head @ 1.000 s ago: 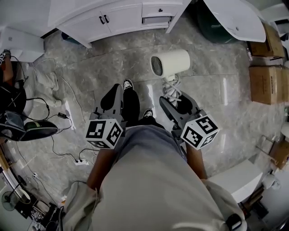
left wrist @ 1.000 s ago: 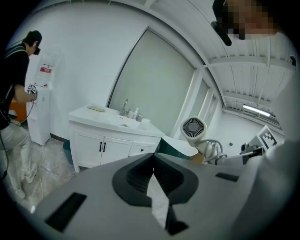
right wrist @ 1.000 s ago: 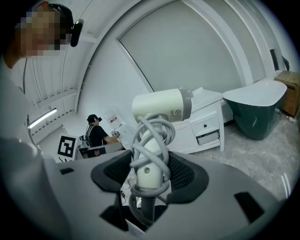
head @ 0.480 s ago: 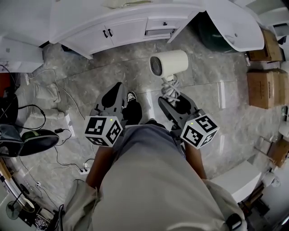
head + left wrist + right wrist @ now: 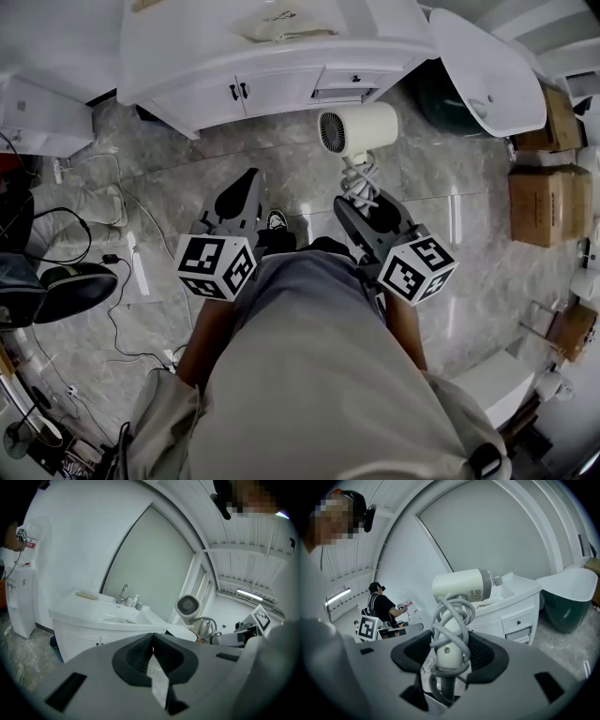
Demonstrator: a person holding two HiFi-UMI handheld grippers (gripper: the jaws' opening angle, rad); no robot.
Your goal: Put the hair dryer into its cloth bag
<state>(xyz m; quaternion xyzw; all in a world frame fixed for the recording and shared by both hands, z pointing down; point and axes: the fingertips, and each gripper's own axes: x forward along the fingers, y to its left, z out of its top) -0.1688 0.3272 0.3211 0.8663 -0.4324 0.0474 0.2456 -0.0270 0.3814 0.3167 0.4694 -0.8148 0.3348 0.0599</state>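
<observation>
Right claw (image 5: 450,656) clenched on the hair dryer (image 5: 461,587) handle, coiled cord (image 5: 465,611) pinned in there too. Cream barrel sticking up just past the tips, grille turned toward the left claw (image 5: 152,651). That one squeezed shut on nothing, off to the side. White vanity (image 5: 187,47) further ahead of both, marble floor (image 5: 450,206) below.

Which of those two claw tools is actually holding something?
The right gripper: its jaws clamp the hair dryer by its handle. The left gripper is shut, empty.
</observation>
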